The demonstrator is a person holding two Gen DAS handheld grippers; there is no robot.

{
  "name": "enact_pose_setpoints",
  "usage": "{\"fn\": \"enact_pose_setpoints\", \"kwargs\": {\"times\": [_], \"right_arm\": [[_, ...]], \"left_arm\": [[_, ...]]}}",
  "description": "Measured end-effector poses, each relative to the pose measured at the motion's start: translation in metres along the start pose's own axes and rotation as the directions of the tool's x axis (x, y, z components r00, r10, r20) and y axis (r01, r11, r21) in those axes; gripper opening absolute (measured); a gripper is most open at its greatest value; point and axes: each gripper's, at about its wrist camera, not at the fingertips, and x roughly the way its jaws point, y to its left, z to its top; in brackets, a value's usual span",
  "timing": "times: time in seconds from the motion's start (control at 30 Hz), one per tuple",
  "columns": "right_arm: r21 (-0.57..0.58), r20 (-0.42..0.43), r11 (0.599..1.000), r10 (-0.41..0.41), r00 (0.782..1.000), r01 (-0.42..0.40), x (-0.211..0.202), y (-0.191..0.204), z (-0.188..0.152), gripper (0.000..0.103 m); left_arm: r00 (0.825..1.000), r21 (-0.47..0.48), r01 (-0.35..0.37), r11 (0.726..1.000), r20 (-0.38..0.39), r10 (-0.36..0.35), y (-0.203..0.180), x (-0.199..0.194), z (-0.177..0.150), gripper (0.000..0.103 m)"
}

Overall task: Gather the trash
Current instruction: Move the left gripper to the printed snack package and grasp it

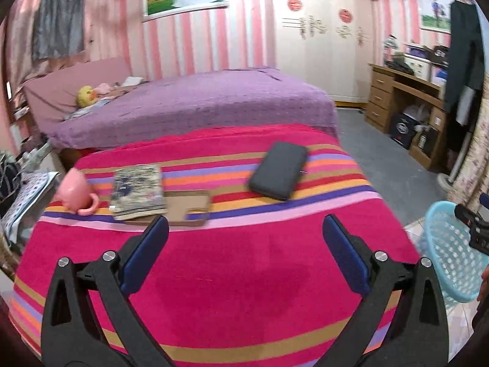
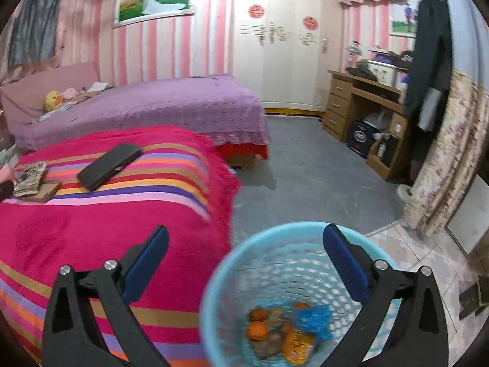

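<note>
A light blue mesh basket [image 2: 275,244] stands on the floor beside the striped pink blanket [image 2: 91,229]. Inside it lies trash [image 2: 287,330]: orange peels, a blue wrapper, an orange packet. My right gripper [image 2: 246,234] hangs open above the basket's rim with nothing between its fingers. My left gripper [image 1: 246,223] is open over the blanket [image 1: 229,260], empty too. The basket [image 1: 446,244] shows at the right edge of the left wrist view, with part of the other gripper above it.
On the blanket lie a dark case [image 1: 278,170], a patterned book [image 1: 137,191] on a cardboard piece, and a pink cup [image 1: 76,191]. Behind stands a purple bed [image 1: 198,104]. A wooden desk [image 2: 363,113], wardrobe and grey floor [image 2: 305,168] lie to the right.
</note>
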Motion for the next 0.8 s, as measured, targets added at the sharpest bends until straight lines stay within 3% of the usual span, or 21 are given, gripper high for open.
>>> {"fn": "enact_pose_setpoints", "kwargs": {"times": [0.3, 0.53, 0.8], "right_arm": [[-0.05, -0.019, 0.991, 0.122, 0.992, -0.123, 0.013, 0.083, 0.007, 0.098], [-0.098, -0.037, 0.982, 0.158, 0.987, -0.161, 0.042, 0.135, 0.023, 0.098], [-0.127, -0.096, 0.977, 0.158, 0.983, -0.17, 0.068, 0.157, 0.018, 0.098]], "left_arm": [[0.991, -0.043, -0.133, 0.99, -0.04, 0.131, 0.086, 0.03, -0.006, 0.097], [0.979, -0.117, -0.179, 0.977, -0.116, 0.166, 0.142, 0.074, 0.001, 0.096], [0.969, -0.128, -0.178, 0.976, -0.197, 0.151, 0.179, 0.137, 0.009, 0.086]]}}
